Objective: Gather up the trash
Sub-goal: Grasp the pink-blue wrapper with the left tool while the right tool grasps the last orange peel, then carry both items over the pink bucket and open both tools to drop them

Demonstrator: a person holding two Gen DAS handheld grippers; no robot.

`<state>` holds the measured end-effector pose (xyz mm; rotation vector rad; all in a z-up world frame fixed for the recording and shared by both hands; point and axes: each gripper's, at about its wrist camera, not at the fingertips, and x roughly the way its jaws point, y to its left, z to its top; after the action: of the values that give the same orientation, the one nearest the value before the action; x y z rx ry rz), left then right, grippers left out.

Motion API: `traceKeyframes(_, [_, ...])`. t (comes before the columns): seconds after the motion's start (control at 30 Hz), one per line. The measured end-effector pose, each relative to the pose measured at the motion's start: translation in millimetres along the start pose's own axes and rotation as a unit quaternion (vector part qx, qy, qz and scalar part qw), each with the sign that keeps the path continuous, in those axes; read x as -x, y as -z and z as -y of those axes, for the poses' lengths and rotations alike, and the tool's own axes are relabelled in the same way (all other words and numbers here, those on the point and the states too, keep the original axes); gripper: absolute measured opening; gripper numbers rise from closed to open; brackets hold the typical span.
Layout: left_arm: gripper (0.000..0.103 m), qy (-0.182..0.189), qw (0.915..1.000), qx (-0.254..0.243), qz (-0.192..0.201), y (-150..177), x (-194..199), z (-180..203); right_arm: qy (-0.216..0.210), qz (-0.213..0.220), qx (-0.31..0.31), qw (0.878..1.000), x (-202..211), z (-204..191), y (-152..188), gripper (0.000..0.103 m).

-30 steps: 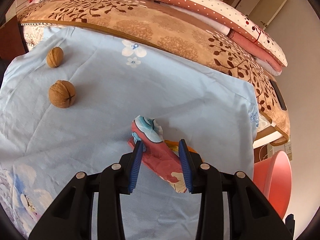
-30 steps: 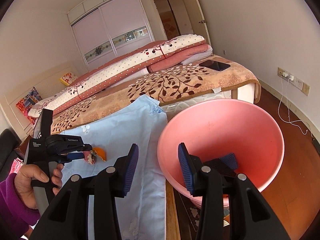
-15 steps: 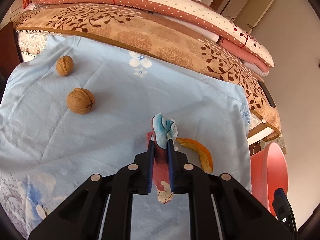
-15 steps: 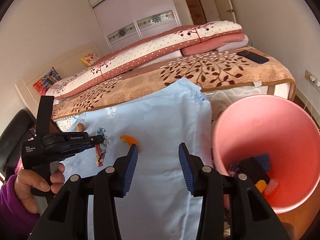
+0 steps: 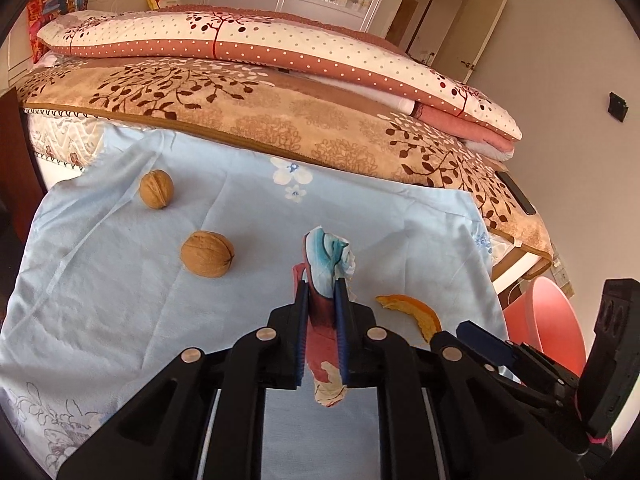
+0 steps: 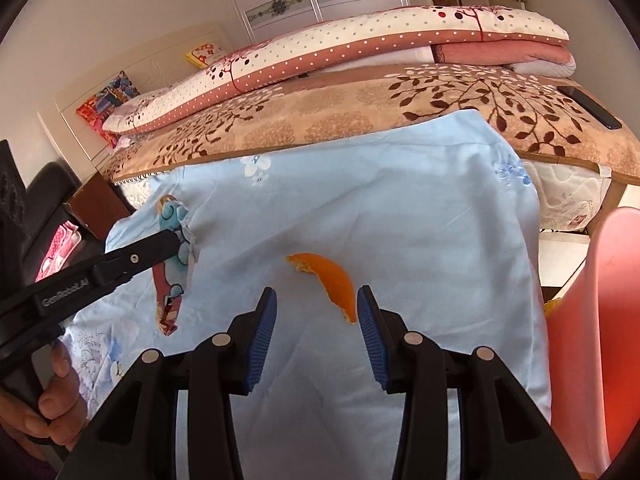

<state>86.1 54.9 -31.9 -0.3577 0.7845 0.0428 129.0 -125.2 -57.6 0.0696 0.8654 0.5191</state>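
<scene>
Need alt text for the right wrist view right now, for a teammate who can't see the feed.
The open right gripper hovers over an orange peel lying on the light blue cloth. At left, the left gripper pinches a crumpled wrapper clear of the cloth; the pink bin stands at the right edge.

Left hand-held gripper (image 5: 321, 300), black with blue pads, angled downward, jaws pinched tight on a crumpled red and blue printed wrapper (image 5: 326, 276), person's hand (image 6: 48, 412) around its handle, right hand-held gripper (image 6: 316, 316) angled downward, jaws parted, nothing between its pads
</scene>
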Motion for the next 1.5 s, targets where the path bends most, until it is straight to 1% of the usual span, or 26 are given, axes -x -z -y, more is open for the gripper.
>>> traceKeyframes(0.17, [0.012,0.011,0.9999,0.004,0.002,-0.5,1.9,-6.9,0.024,-0.007,0.008,1.0,-18.3,-6.9,-5.8,0.042])
traceKeyframes(0.2, [0.012,0.013,0.9999,0.003,0.003,0.0,2.6,-7.4,0.029,-0.01,0.01,0.999,-21.5,-7.4,-6.7,0.039])
traceKeyframes(0.23, [0.012,0.014,0.9999,0.002,0.004,0.5,3.1,-7.6,0.034,-0.013,0.013,0.999,-24.3,-8.9,-6.7,0.035])
traceKeyframes(0.27, [0.012,0.015,0.9999,0.001,0.006,0.4,3.9,-8.0,0.041,-0.012,0.015,0.999,-25.0,-8.4,-7.5,0.033])
traceKeyframes(0.37, [0.012,0.018,0.9998,0.001,0.007,0.8,5.6,-8.9,0.054,-0.01,0.015,0.998,-26.3,-8.9,-7.7,0.018])
traceKeyframes(0.53, [0.012,0.019,0.9998,0.001,0.01,1.3,8.6,-8.8,0.053,-0.011,-0.001,0.999,-21.7,-5.3,-4.3,0.011])
traceKeyframes(0.7, [0.012,0.023,0.9996,-0.005,0.014,1.4,14.0,-4.6,0.044,0.006,-0.007,0.999,-3.4,-7.8,1.5,0.009])
traceKeyframes(0.97, [0.012,0.026,0.9989,-0.028,0.026,2.6,21.7,16.2,0.044,0.072,0.0,0.996,52.2,-15.1,3.8,0.009])
traceKeyframes(1.23, [0.012,0.033,0.9965,-0.064,0.043,5.0,26.2,47.7,0.065,0.126,-0.012,0.99,103.8,-7.8,8.0,0.009])
traceKeyframes(1.5, [0.012,0.052,0.9902,-0.112,0.065,7.2,29.8,90.0,0.096,0.167,-0.04,0.98,143.6,15.0,13.7,0.009])
